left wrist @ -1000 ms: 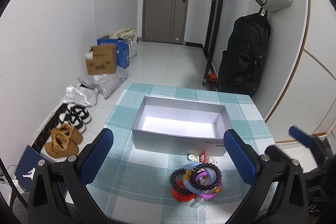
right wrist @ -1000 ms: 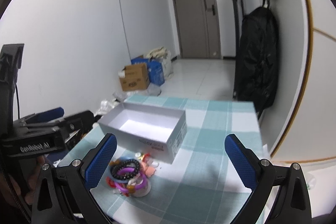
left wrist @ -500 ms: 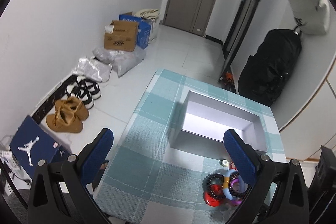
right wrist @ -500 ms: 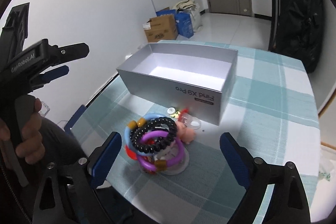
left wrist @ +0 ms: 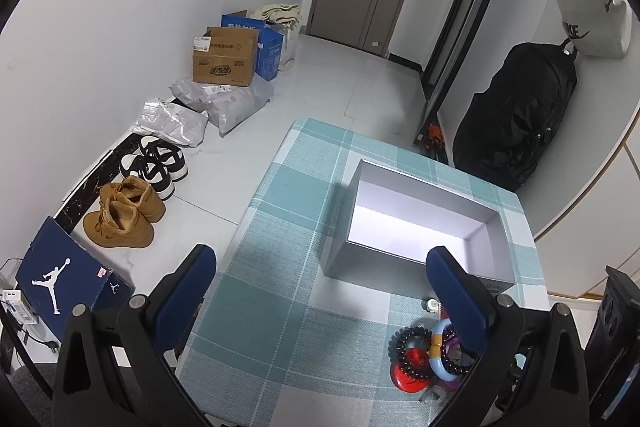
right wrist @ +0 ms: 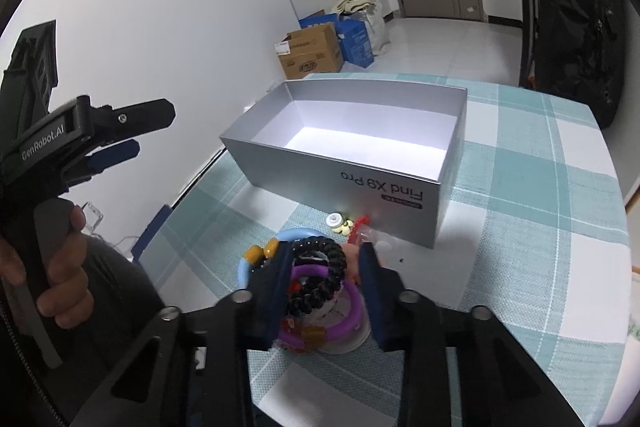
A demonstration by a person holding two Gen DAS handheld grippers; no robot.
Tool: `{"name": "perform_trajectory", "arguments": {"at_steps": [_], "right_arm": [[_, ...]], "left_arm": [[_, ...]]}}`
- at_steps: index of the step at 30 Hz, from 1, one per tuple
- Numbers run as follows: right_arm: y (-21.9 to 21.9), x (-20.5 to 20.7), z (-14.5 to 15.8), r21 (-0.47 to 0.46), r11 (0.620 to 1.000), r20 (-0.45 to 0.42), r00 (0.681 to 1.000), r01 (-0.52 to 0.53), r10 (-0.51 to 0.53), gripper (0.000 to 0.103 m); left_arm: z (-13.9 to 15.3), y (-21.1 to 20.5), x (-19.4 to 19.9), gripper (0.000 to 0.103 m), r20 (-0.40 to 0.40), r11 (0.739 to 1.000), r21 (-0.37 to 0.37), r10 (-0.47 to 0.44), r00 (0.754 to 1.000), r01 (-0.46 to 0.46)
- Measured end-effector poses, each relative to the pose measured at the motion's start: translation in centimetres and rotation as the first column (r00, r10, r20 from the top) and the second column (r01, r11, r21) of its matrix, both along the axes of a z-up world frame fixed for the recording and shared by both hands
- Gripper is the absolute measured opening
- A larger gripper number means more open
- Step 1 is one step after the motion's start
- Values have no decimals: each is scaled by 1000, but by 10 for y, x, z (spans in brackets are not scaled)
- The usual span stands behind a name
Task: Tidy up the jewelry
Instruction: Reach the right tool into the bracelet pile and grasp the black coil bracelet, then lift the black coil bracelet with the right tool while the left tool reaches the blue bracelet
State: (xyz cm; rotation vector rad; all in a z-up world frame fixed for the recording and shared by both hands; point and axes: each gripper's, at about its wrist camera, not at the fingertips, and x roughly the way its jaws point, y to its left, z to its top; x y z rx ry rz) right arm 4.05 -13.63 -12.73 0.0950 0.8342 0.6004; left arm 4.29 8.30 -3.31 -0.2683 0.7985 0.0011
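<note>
My right gripper (right wrist: 323, 279) has its blue pads half closed around the black beaded bracelet (right wrist: 320, 277) atop the bracelet pile, near the teal checked tablecloth's (right wrist: 532, 227) front edge — contact unclear. The open grey cardboard box (right wrist: 352, 183) sits just behind. My left gripper (left wrist: 320, 291) hangs wide open, empty.

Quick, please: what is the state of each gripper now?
Left gripper: open, holding nothing.
Right gripper: fingers closing around the black bead bracelet; grip cannot be told.
</note>
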Motion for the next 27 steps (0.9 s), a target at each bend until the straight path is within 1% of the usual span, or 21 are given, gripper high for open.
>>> {"name": "perform_trajectory", "arguments": {"at_steps": [3, 5, 7, 12, 15, 17, 20, 23, 26, 27], "right_arm": [[0, 3, -2, 14, 1000, -29, 1000, -3, 4, 18], [-1, 3, -2, 18, 1000, -35, 999, -2, 2, 16], [-3, 3, 0, 27, 1000, -34, 999, 1, 0, 10], [-8, 1, 8, 63, 998, -15, 1000, 3, -2, 9], [-10, 0, 12, 78, 997, -2, 1000, 10, -10, 9], [-14, 0, 16, 91, 996, 6, 1000, 24, -25, 9], [-27, 3, 22, 119, 991, 16, 997, 69, -71, 9], [-44, 6, 27, 147, 981, 17, 991, 127, -130, 9], [-58, 6, 32, 167, 972, 19, 985, 165, -170, 9], [-62, 5, 33, 173, 969, 21, 983, 174, -181, 9]], "left_arm": [[-1, 0, 1, 102, -9, 1000, 5, -7, 1000, 7], [-3, -1, 2, 102, -15, 1000, 6, -10, 1000, 10], [-4, -2, 2, 102, -20, 1000, 11, -13, 1000, 13], [-7, -6, 2, 102, -38, 999, 0, -42, 998, 42], [-13, -10, 1, 102, -71, 995, -39, -95, 993, 93], [-17, -15, 0, 102, -95, 987, -78, -147, 985, 140], [-20, -25, -4, 102, -110, 968, -127, -233, 966, 218], [-26, -42, -5, 102, -139, 936, -173, -330, 934, 306], [-31, -59, -4, 102, -162, 910, -178, -402, 901, 374], [-32, -67, -5, 98, -166, 902, -161, -426, 889, 402]]}}
